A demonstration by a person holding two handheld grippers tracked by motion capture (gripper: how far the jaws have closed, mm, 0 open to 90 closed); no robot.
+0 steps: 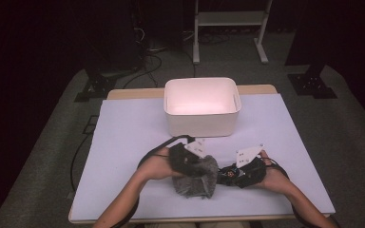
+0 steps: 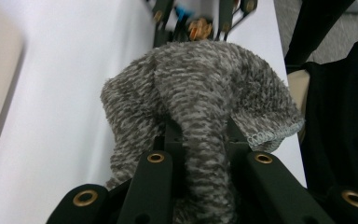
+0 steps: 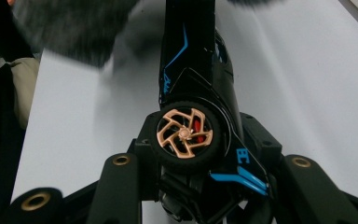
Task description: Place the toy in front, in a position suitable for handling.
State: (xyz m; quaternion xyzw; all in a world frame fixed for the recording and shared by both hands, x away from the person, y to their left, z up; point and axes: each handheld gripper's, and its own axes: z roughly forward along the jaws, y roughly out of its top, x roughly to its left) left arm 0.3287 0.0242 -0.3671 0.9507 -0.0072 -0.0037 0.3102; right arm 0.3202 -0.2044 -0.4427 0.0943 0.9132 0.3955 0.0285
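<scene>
A grey fuzzy cloth (image 1: 197, 183) hangs bunched near the table's front edge, and my left gripper (image 1: 190, 164) is shut on it. In the left gripper view the cloth (image 2: 200, 88) is pinched between the two black jaws of that gripper (image 2: 200, 137) and drapes forward. Just to the right, my right gripper (image 1: 241, 175) is shut on a black toy car (image 1: 229, 175). The right gripper view shows the car (image 3: 193, 70) with blue trim and a copper wheel (image 3: 185, 134), clamped between the jaws of my right gripper (image 3: 196, 144). Cloth and car nearly touch.
A white open bin (image 1: 202, 124) stands at the back middle of the pale mat (image 1: 123, 142) that covers the table. A black cable (image 1: 78, 156) trails off the table's left side. Dark stands and a white frame (image 1: 228, 19) rise beyond the far edge.
</scene>
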